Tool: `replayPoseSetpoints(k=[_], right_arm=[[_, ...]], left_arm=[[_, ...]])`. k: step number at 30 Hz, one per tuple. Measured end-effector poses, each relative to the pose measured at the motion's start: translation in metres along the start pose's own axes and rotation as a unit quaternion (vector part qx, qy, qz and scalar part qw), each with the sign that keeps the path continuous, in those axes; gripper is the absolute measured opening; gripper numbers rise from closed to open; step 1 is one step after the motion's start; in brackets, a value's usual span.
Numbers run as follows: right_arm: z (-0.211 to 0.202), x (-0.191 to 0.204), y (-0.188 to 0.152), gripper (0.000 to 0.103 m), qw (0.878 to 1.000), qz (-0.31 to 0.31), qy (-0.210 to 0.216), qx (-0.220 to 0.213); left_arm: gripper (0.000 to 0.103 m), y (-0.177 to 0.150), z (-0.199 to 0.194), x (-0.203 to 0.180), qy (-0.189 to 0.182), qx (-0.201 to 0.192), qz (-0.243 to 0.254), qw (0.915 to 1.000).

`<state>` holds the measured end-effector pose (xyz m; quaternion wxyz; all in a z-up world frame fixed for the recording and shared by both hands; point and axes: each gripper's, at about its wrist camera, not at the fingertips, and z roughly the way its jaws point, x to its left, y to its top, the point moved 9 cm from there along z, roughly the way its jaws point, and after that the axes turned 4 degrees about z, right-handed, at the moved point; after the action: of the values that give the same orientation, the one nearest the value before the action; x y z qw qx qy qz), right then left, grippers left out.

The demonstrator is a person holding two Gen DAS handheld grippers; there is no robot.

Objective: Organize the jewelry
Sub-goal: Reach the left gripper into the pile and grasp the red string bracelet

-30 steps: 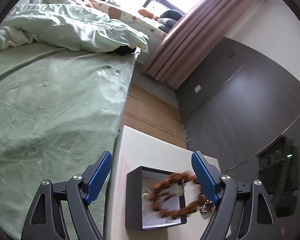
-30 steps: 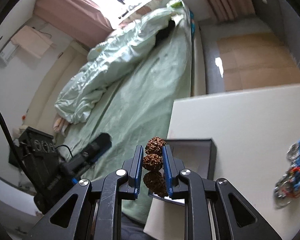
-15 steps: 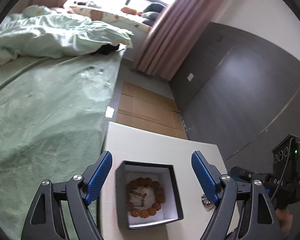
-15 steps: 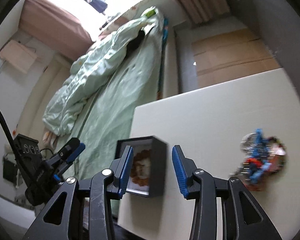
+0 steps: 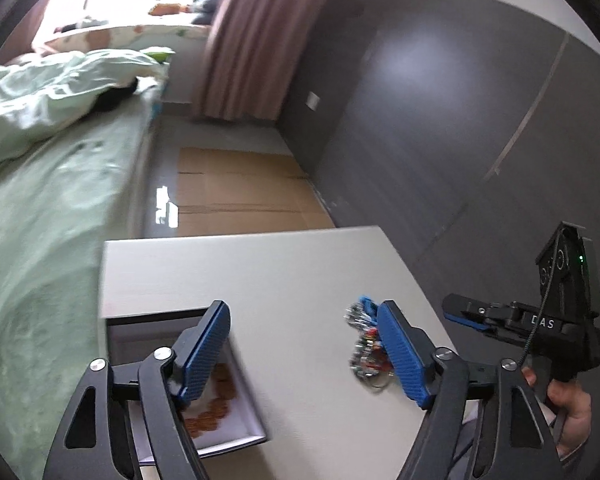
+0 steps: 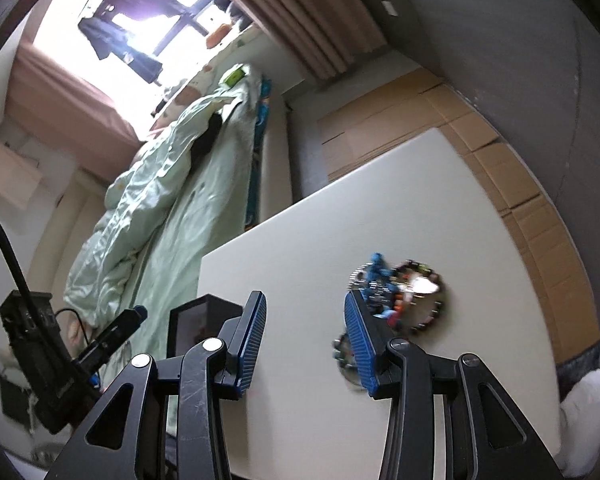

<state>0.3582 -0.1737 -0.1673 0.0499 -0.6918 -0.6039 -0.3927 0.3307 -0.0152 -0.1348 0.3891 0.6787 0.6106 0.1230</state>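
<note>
1. Where any writing can be read, it is the white lettering "DAS" on the black body of the right claw (image 5: 458,314) as seen from the left wrist view; a small green light glows on the housing above it.
2. Both claws are black, angular frames with silver rivets and blue ribbed pads (image 5: 400,354).
3. Left claw (image 5: 302,354): released, its jaws spread wide and gripping nothing, hanging over the near part of the worktop (image 5: 280,276).
4. Right claw (image 6: 305,338): also released, jaws apart with bare worktop between them, empty.
5. A smooth, matt, off-white rectangular worktop carries the jewelry.
6. Box (image 5: 236,436): square, dark grey walls with a white lining, standing at the worktop's left edge beside the bed (image 5: 40,208).
7. Beaded bracelet (image 5: 216,404): a ring of round, knobbly brown beads lying flat inside the box, partly hidden behind the left claw's left pad.
8. Jewelry pile (image 6: 404,296): a tangled heap on the worktop, well apart from the box, of dark and multicoloured bead loops, blue pieces and shiny metal rings; it lies just beyond the right pad of each claw and is partly blurred.
9. Soft, rumpled pale green bedding covers the bed, pleated pinkish-brown curtains (image 5: 240,40) hang by the window, and flattened brown cardboard (image 5: 240,196) lies on the floor beyond the worktop.
</note>
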Motion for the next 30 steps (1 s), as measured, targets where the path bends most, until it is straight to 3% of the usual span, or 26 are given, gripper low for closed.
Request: replayPoseSetpoints(k=[5,11,20,26,30], right_arm=[[-0.010,-0.022,0.001,0.042,0.999,0.030,-0.004,-0.014],[-0.026,-0.053,0.008,0.042,0.997,0.072,-0.004,-0.035],[-0.032,-0.083,0.014,0.042,0.993,0.109,0.007,-0.038],[-0.034,-0.095,0.014,0.042,0.991,0.127,0.016,-0.035],[-0.037,-0.098,0.015,0.042,0.991,0.130,0.021,-0.039]], left_arm=[[0.072,-0.004,0.027,-0.027,-0.032,0.035,0.002,0.9989],[0.067,-0.008,0.063,-0.046,-0.037,0.073,-0.009,0.9966],[0.067,-0.018,0.111,-0.068,-0.007,0.116,-0.025,0.9929],[0.067,-0.028,0.134,-0.071,0.035,0.130,-0.033,0.9903],[0.060,-0.035,0.144,-0.073,0.058,0.144,-0.023,0.9876]])
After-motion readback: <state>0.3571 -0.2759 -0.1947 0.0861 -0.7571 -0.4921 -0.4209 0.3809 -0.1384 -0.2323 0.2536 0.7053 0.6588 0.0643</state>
